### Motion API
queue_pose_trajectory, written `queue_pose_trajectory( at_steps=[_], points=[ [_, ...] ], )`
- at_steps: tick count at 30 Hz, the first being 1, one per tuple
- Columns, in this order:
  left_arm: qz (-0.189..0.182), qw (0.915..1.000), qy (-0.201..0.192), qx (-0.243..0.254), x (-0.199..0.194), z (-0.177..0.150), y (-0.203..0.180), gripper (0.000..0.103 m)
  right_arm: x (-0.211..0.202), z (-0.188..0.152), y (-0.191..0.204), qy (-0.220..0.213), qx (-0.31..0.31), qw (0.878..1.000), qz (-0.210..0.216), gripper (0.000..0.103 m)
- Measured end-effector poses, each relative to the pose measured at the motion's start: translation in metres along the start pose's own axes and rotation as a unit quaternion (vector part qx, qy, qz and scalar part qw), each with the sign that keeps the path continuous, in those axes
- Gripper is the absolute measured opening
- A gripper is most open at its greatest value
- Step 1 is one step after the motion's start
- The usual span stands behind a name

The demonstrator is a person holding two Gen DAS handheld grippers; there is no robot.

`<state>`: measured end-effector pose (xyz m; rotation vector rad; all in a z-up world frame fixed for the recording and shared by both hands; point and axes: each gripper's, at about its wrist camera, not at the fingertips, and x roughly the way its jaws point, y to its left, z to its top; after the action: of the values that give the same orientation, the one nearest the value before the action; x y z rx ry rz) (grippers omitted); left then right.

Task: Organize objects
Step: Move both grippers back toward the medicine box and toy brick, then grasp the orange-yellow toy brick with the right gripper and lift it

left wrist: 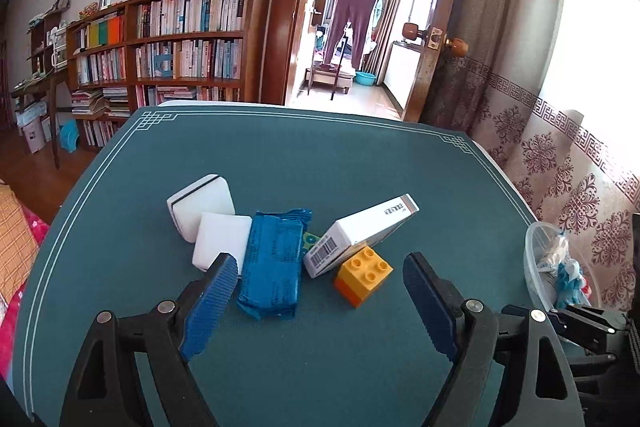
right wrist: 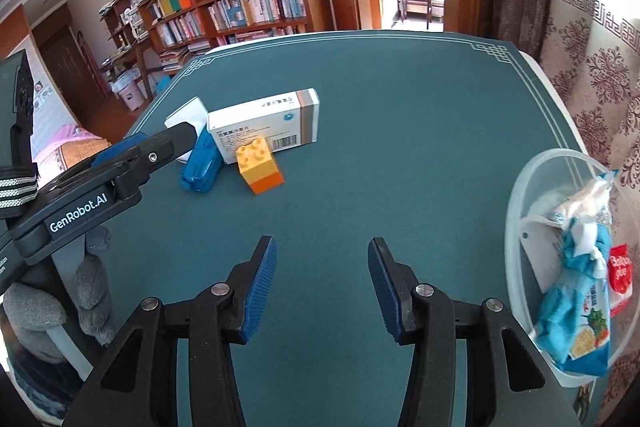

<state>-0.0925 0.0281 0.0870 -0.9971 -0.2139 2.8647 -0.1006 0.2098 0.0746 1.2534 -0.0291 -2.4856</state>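
My left gripper (left wrist: pixel 320 291) has its jaws spread wide with nothing between the pads, hovering over the dark green surface (left wrist: pixel 360 163) just short of the pile. My right gripper (right wrist: pixel 322 287) is parted to a moderate gap, also empty, over bare mat nearer to me.

The pile sits mid-surface. A blue wrapped packet (left wrist: pixel 274 263) lies flat, its near end close to my left gripper's left finger (left wrist: pixel 212 303). Touching its left side is a white sponge block (left wrist: pixel 220 241), and behind that, another white block with a dark stripe (left wrist: pixel 200 203), the two overlapping at a corner. On the packet's right, a white medicine box (left wrist: pixel 360 235) with a barcode rests tilted, one end propped on the yellow toy brick (left wrist: pixel 362 277), which has an orange lower layer and four studs on top. A small green-patterned item shows between packet and box; I can't tell what it is.

From the right wrist view I see the left gripper (right wrist: pixel 176 135) reaching in from the left, its tip in front of the white blocks and the blue packet (right wrist: pixel 202 163). The box (right wrist: pixel 266 125) leans over the brick (right wrist: pixel 260 165).

At the right edge of the surface sits a clear plastic container (right wrist: pixel 520 211). In it lie a light blue snack bag (right wrist: pixel 576 315), crumpled white wrapping and a small red-and-white packet (right wrist: pixel 620 275).
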Motion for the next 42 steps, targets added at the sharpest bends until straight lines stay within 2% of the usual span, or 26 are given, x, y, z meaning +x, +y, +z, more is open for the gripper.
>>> queue_pose_trajectory(
  at_steps=[8, 13, 18, 20, 23, 27, 32, 38, 42],
  points=[
    [0.031, 0.9993, 0.003, -0.022, 0.002, -0.004, 0.038, 0.088, 0.054, 0.026, 0.029, -0.006, -0.001, 0.999, 0.049, 0.049],
    [0.037, 0.9986, 0.006, -0.036, 0.005, -0.006, 0.053, 0.088, 0.08, 0.037, 0.039, -0.002, -0.005, 0.998, 0.055, 0.049],
    [0.039, 0.9985, 0.007, -0.039, 0.006, -0.007, 0.059, 0.088, 0.098, 0.042, 0.042, 0.003, -0.003, 0.999, 0.042, 0.049],
    [0.037, 0.9985, 0.008, -0.038, 0.006, -0.007, 0.059, 0.088, 0.101, 0.041, 0.04, 0.006, 0.0, 0.999, 0.038, 0.04],
    [0.032, 0.9989, 0.011, -0.032, 0.01, -0.008, 0.055, 0.088, 0.096, 0.036, 0.036, 0.004, 0.001, 0.999, 0.038, 0.037],
    [0.026, 0.9994, 0.014, -0.019, 0.016, -0.005, 0.046, 0.088, 0.084, 0.026, 0.026, 0.007, 0.005, 1.0, 0.006, 0.037],
    [0.014, 0.9998, 0.013, 0.001, 0.019, 0.0, 0.029, 0.088, 0.064, 0.01, 0.007, 0.006, 0.021, 1.0, -0.012, 0.037],
    [-0.01, 0.9983, 0.028, 0.049, 0.032, 0.0, -0.002, 0.088, 0.034, -0.005, -0.013, 0.0, 0.039, 0.999, -0.024, 0.036],
    [-0.024, 0.9955, 0.045, 0.08, 0.047, -0.005, -0.023, 0.088, 0.006, -0.007, -0.019, -0.02, 0.034, 0.999, -0.029, 0.035]
  ],
)
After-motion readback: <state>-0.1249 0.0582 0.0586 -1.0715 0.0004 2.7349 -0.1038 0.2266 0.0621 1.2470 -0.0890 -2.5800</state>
